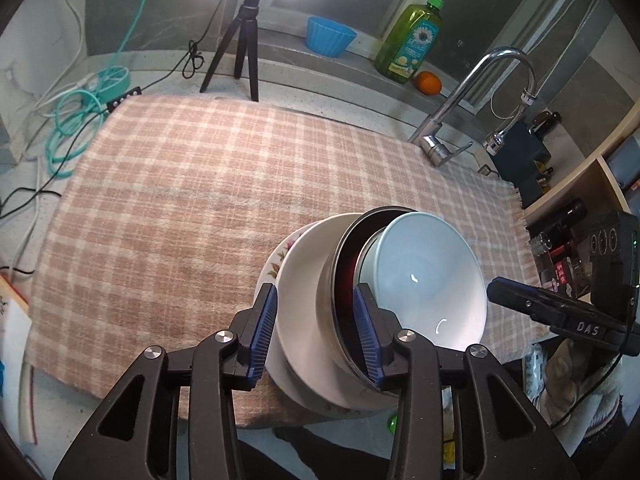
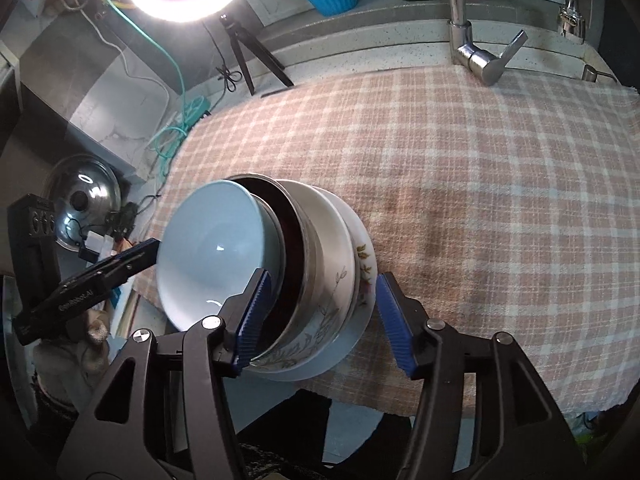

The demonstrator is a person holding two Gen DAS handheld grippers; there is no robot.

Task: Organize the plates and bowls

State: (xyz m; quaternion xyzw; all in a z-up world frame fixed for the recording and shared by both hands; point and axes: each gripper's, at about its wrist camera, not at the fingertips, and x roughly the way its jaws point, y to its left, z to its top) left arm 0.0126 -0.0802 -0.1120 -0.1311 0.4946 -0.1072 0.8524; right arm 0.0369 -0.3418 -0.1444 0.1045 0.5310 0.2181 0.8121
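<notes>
A nested stack is held on its side above the near edge of the checked cloth point(image 1: 180, 184): a floral plate point(image 1: 276, 258), a white bowl point(image 1: 304, 280), a dark steel bowl point(image 1: 340, 264) and a pale blue bowl point(image 1: 432, 276) innermost. My left gripper point(image 1: 316, 328) clamps the stack across its rims, one blue pad behind the plate, the other inside the steel bowl. In the right wrist view my right gripper point(image 2: 320, 316) clamps the same stack from the opposite side: pale blue bowl point(image 2: 212, 252), steel bowl point(image 2: 292, 240), floral plate point(image 2: 366, 264).
A faucet point(image 1: 460, 104), green soap bottle point(image 1: 412, 36), orange point(image 1: 429, 82) and blue cup point(image 1: 330, 36) line the back ledge. A tripod point(image 1: 240, 52) with ring light and teal cables point(image 1: 76, 124) stand at back left. A steel lid point(image 2: 84, 200) lies left.
</notes>
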